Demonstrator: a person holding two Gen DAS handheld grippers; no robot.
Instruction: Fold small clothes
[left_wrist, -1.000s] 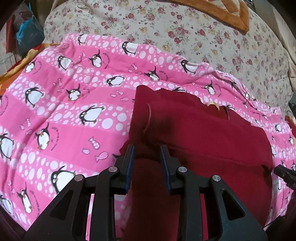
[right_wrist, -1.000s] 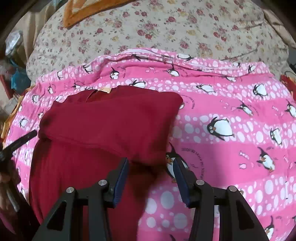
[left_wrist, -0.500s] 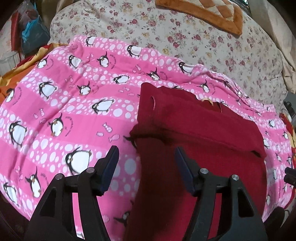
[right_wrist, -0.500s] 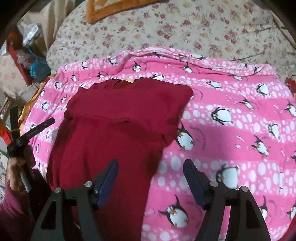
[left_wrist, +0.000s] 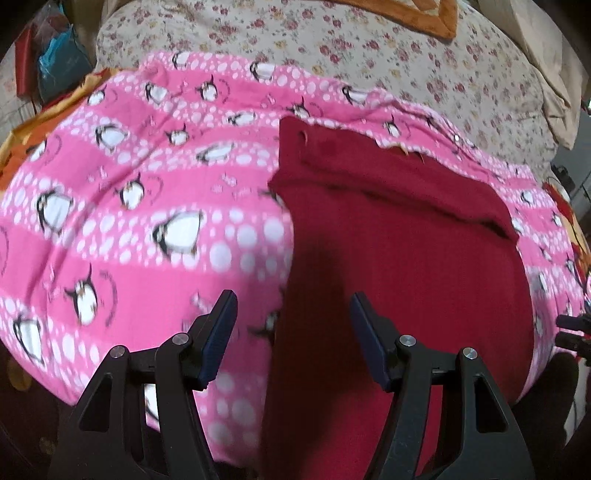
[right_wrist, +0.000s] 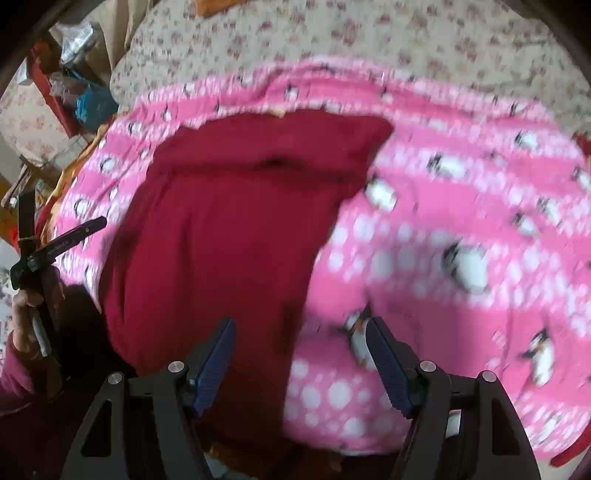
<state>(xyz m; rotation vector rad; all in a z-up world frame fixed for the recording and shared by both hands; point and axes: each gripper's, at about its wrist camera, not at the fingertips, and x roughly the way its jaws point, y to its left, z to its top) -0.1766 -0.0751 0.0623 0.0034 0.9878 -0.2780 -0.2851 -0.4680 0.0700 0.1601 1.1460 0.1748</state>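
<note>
Nearest, left gripper (left_wrist: 291, 325) above the left edge of the dark red garment (left_wrist: 399, 258), its 2 fingers apart, nothing clamped between. Right gripper (right_wrist: 299, 350) above the garment's right edge, 2 fingers likewise spread and empty. Garment itself flat on the pink penguin blanket (left_wrist: 147, 221), top part folded down over the body. At the garment's left in the right wrist view, a hand (right_wrist: 26, 314) gripping the other tool's handle. Beyond the garment, floral bedding (left_wrist: 369, 48).

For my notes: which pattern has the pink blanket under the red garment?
Penguins and white dots on the pink blanket; clearest in the left wrist view.
</note>
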